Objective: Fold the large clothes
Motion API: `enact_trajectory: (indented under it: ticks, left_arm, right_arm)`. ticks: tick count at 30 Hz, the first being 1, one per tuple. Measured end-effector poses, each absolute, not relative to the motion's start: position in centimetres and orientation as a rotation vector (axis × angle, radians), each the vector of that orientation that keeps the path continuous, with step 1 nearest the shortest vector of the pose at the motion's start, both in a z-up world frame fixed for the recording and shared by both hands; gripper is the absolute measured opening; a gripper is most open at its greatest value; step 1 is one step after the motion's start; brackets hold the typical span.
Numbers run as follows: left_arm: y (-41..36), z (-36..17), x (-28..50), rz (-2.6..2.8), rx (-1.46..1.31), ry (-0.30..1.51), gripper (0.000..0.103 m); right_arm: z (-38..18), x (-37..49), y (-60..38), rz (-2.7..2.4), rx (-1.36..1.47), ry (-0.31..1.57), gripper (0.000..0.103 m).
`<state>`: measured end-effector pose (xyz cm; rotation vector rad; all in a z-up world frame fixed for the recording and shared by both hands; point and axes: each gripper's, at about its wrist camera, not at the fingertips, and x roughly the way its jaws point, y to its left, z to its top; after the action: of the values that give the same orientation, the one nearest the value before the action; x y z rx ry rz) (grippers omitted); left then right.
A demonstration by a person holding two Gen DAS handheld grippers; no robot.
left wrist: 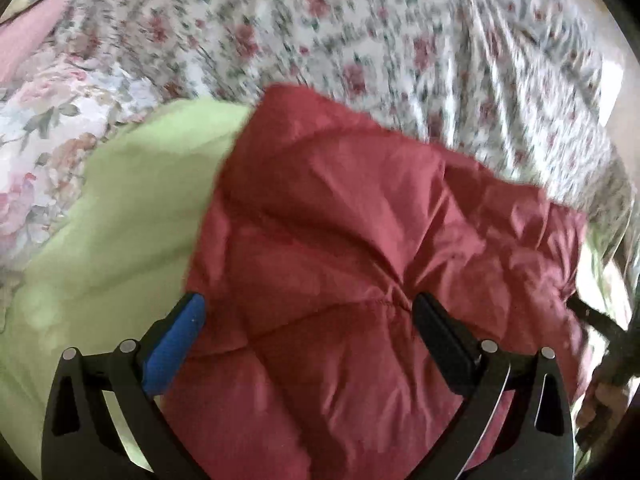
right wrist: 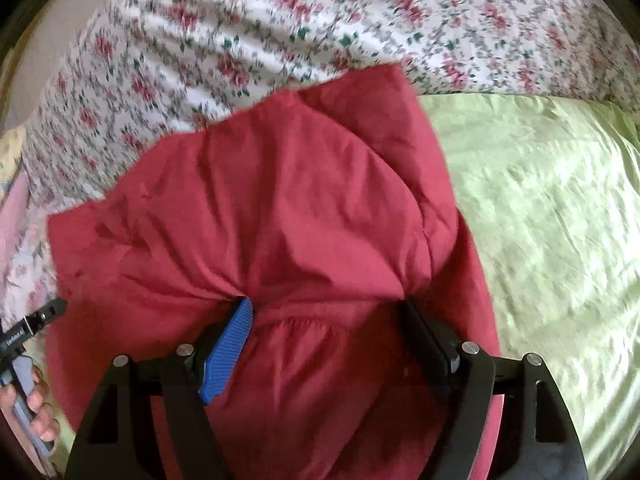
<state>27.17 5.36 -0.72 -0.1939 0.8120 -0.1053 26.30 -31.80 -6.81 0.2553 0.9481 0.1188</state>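
You are working over a bed spread with a white sheet printed with small red roses [left wrist: 360, 32], and a pale green quilted cover [right wrist: 560, 208] lies over part of it. On that sits the task's thing, a dark red, puffy quilted garment [left wrist: 340, 220], bunched and only partly flattened. It lies directly ahead of and under both grippers, and its far edge reaches onto the rose sheet. Its long axis seems to run across you, from one gripper to the other, though the bunching makes that uncertain. Your left gripper [left wrist: 308, 308] has its jaws spread wide with red fabric bulging between them, not pinched. Your right gripper [right wrist: 326, 312] is likewise spread, astride a gathered seam. Neither is nearer; they sit on opposite ends, so the coming fold likely needs both.
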Motion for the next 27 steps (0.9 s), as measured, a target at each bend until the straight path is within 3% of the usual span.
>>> enact_trajectory:
  ticks: [10,16,19,27]
  left_arm:
    - [12.3,-3.4,28.0,-0.217,-0.493,0.834,0.103]
    - [10.8,-6.1,29.3,-0.309,-0.511,0.949,0.103]
    - [10.4,-7.6,29.8,-0.379,-0.59,0.996,0.103]
    - [10.0,-8.2,29.6,-0.428,-0.628,0.986,0.103]
  right_arm:
    - [-6.1,20.9,-37.0,0.067,0.418,0.842,0.086]
    - [-9.7,22.7,-39.4,0.092,0.529,0.949,0.087]
    - [-11.9,23.5,-40.7,0.139,0.664,1.002,0.092]
    - [-13.2,24.5,-39.3,0.259,0.712,1.031,0.096]
